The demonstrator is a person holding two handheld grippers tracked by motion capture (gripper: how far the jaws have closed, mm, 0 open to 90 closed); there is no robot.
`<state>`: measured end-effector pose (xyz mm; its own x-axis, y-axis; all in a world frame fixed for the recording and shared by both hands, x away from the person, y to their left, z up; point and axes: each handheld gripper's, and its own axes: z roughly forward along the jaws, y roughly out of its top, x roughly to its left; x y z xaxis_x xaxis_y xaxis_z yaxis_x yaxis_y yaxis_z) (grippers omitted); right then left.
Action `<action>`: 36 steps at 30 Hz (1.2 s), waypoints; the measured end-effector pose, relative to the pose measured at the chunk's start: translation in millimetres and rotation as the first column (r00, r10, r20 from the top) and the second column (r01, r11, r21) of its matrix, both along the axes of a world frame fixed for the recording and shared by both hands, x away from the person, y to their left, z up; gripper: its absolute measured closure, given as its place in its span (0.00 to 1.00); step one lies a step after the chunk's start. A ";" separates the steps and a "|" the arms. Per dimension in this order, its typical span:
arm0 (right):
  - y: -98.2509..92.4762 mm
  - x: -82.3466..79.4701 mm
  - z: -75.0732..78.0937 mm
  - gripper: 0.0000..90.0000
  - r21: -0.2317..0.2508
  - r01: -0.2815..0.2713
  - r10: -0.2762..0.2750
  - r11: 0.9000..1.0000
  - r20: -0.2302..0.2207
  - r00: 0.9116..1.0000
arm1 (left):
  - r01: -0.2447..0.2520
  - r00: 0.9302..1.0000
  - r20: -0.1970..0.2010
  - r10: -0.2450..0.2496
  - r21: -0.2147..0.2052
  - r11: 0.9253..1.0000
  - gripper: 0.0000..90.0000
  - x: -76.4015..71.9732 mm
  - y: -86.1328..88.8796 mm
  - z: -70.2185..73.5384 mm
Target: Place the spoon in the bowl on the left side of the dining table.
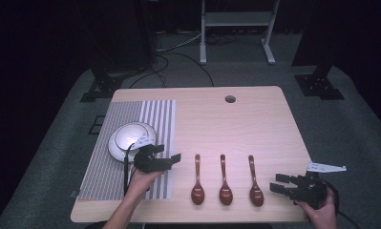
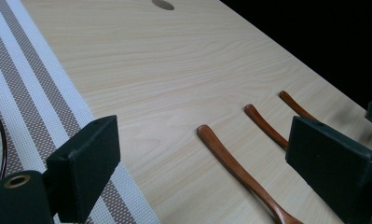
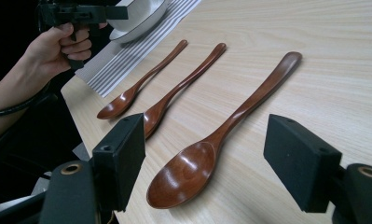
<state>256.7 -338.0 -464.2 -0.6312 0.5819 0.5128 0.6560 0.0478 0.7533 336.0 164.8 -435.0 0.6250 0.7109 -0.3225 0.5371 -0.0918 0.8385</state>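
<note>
Both tongs are being held released: right tongs framing the nearest spoon on the bench, left tongs above the placemat edge.

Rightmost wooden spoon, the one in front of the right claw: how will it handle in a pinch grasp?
The rightmost spoon looks like rigid one-piece wood, so probably stiff and light. Its glossy finish could slip between the flat pads. The rounded bowl may rock or pivot if pushed; the narrow handle likely grips better.

Three wooden spoons between open jaws
</note>
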 end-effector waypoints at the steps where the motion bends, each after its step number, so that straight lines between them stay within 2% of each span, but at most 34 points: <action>1: 1.3 0.4 -0.1 0.31 -0.002 -0.004 0.004 1.000 0.000 1.000 | 0.002 1.000 -0.001 -0.002 0.001 1.000 0.10 0.2 -0.2 -0.2; 16: 17.8 0.8 0.9 0.31 -0.006 -0.058 0.058 0.998 -0.002 0.998 | 0.005 1.000 -0.001 -0.005 -0.006 1.000 0.10 -0.2 -1.1 -1.0; 28: 37.7 2.0 3.2 0.31 -0.018 -0.113 0.113 0.993 -0.006 0.994 | 0.011 1.000 -0.006 -0.011 -0.014 1.000 0.10 -0.6 -1.0 -2.5; 36: 52.9 1.4 4.4 0.31 -0.048 -0.151 0.151 0.987 -0.002 0.989 | 0.011 1.000 -0.012 -0.011 -0.012 1.000 0.10 0.1 -1.4 -4.1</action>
<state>258.2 -285.1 -459.8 -0.7145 0.5036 0.4857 0.6374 0.1823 0.7487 336.1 163.3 -439.1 0.6285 0.7002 -0.3387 0.5463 -0.0874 0.8330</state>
